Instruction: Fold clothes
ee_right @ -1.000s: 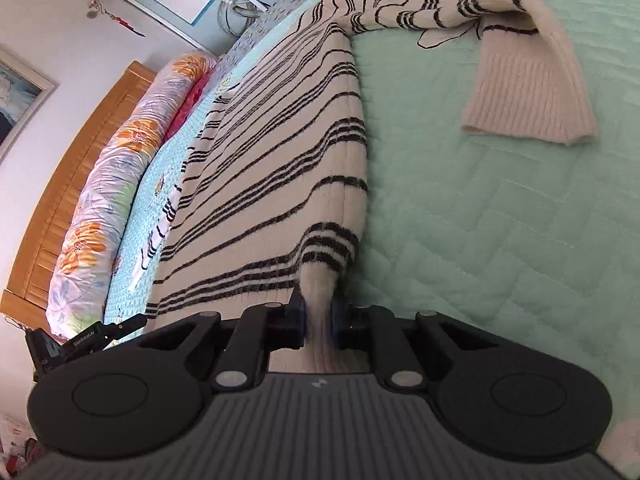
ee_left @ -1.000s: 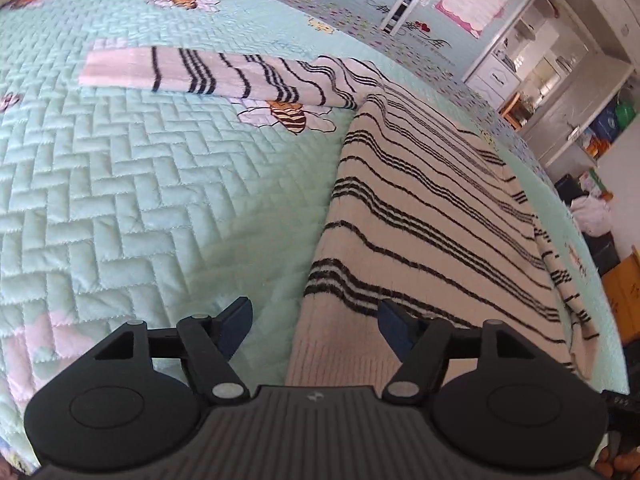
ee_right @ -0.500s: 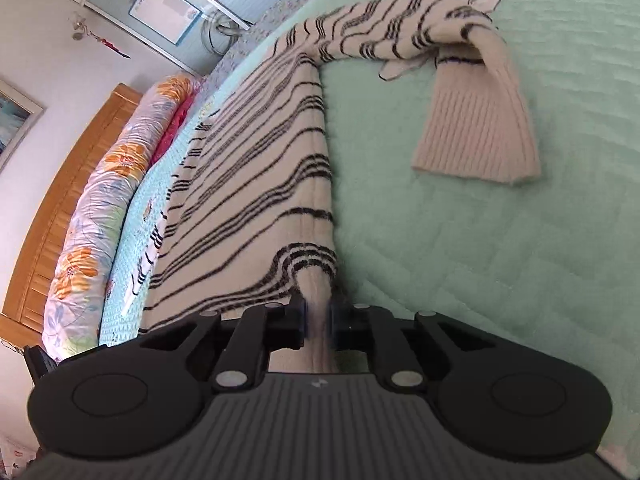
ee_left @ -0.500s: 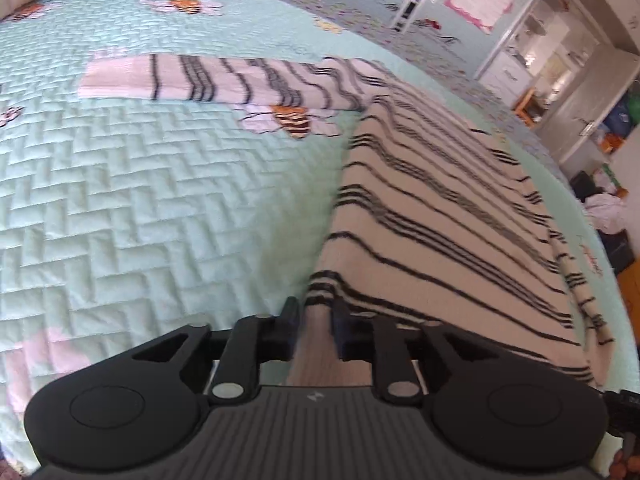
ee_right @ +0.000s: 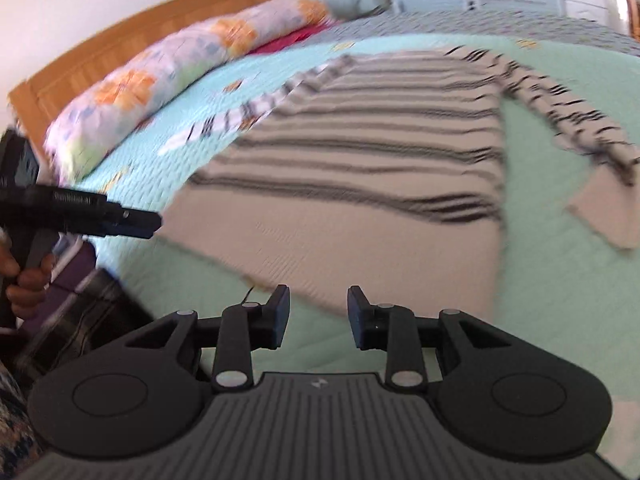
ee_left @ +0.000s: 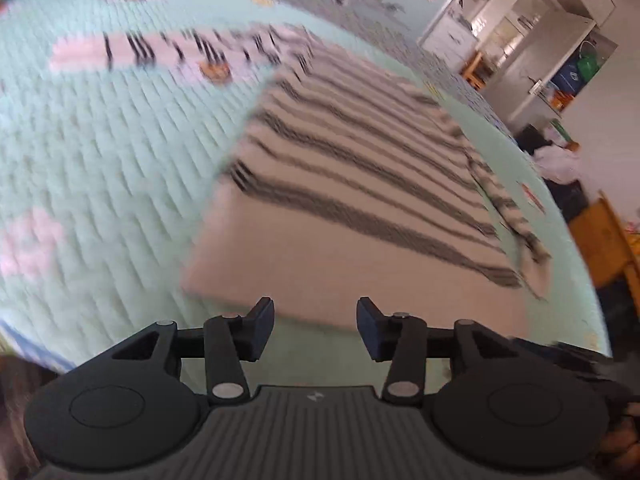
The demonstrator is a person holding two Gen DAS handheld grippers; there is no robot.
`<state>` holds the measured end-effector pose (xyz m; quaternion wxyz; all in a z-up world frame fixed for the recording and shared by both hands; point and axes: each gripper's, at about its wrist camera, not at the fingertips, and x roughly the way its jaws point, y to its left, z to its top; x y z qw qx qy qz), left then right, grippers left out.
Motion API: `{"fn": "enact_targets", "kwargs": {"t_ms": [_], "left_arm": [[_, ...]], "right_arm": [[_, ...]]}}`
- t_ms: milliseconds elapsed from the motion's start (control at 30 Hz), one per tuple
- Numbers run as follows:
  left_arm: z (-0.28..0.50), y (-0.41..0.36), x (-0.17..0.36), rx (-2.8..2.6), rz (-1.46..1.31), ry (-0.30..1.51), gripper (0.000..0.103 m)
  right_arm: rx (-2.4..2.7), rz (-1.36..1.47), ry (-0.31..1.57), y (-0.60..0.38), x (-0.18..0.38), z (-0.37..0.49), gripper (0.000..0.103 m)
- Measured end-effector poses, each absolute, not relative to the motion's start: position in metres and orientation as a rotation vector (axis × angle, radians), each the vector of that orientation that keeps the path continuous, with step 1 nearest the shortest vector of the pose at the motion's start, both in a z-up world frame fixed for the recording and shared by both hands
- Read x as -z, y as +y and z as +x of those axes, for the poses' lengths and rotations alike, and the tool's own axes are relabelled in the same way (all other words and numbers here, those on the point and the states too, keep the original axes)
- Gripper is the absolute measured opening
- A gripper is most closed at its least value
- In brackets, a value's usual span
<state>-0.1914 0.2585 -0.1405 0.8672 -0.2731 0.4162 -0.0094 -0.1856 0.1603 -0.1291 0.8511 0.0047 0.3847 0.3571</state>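
Sweater [ee_left: 360, 208] is cream knit with thin black stripe groups, lying flat on the mint quilted bedspread [ee_left: 100, 152]. Body is spread out, plain ribbed hem band nearest me. One sleeve [ee_left: 168, 50] runs out sideways across the quilt at the far left in the left view; the other sleeve [ee_right: 592, 148] bends down along the right side in the right view, cuff end flat on the quilt. Both views are motion-blurred, so stripe detail is soft.

Left gripper [ee_left: 316, 326]: jaws have just been opening and stand about half apart, with nothing between the pads. I see only quilt and the hem edge past them, no contact with the fabric.

Right gripper [ee_right: 318, 316]: same story. Its jaws have just been opening, the gap is moderate, nothing is clamped and nothing is touching.

Relative position: in both wrist views the sweater's hem edge sits just beyond the fingertips, with a strip of bare quilt under the pads. Left gripper [ee_right: 132, 220] also shows in the right view, at the left edge, near the hem's left corner, with the person's hand [ee_right: 24, 280] on its grip. Floral pillow [ee_right: 180, 60] and wooden headboard [ee_right: 100, 52] lie beyond the sweater.
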Motion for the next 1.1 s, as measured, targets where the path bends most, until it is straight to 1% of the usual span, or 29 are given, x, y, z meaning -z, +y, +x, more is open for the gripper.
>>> {"fn": "enact_targets", "kwargs": {"t_ms": [33,133,200,300,367,400,500,633,733,967,1100], "left_arm": [[-0.193,0.255,0.145,0.032,-0.606,0.888,0.052],[-0.190,0.250,0.162,0.010,-0.668,0.910,0.052],[-0.189,0.250,0.165,-0.006,-0.708,0.894,0.055],[-0.185,0.254,0.165,-0.026,-0.782,0.866,0.055],[-0.185,0.260,0.166,-0.043,-0.839,0.846,0.055],[-0.186,0.262,0.165,-0.052,-0.849,0.832,0.054],[-0.189,0.267,0.163,-0.076,-0.863,0.786,0.053],[-0.191,0.275,0.166,-0.092,-0.912,0.775,0.051],[-0.190,0.275,0.166,-0.099,-0.897,0.778,0.048],[-0.200,0.274,0.165,-0.108,-0.888,0.758,0.048],[-0.209,0.273,0.174,-0.075,-0.892,0.710,0.049]], "right_arm": [[-0.765,-0.017,0.814,0.169,0.132,-0.190,0.036],[-0.783,-0.087,0.800,0.187,0.141,-0.202,0.050],[-0.778,-0.149,0.782,0.194,0.147,-0.210,0.052],[-0.781,-0.275,0.726,0.204,0.151,-0.223,0.057],[-0.778,-0.333,0.705,0.211,0.152,-0.231,0.066],[-0.777,-0.359,0.696,0.214,0.153,-0.234,0.067],[-0.771,-0.395,0.681,0.217,0.152,-0.238,0.067],[-0.765,-0.393,0.678,0.216,0.152,-0.237,0.068],[-0.763,-0.401,0.681,0.219,0.153,-0.237,0.070],[-0.745,-0.443,0.700,0.226,0.146,-0.249,0.071],[-0.753,-0.460,0.635,0.227,0.154,-0.262,0.071]]}}
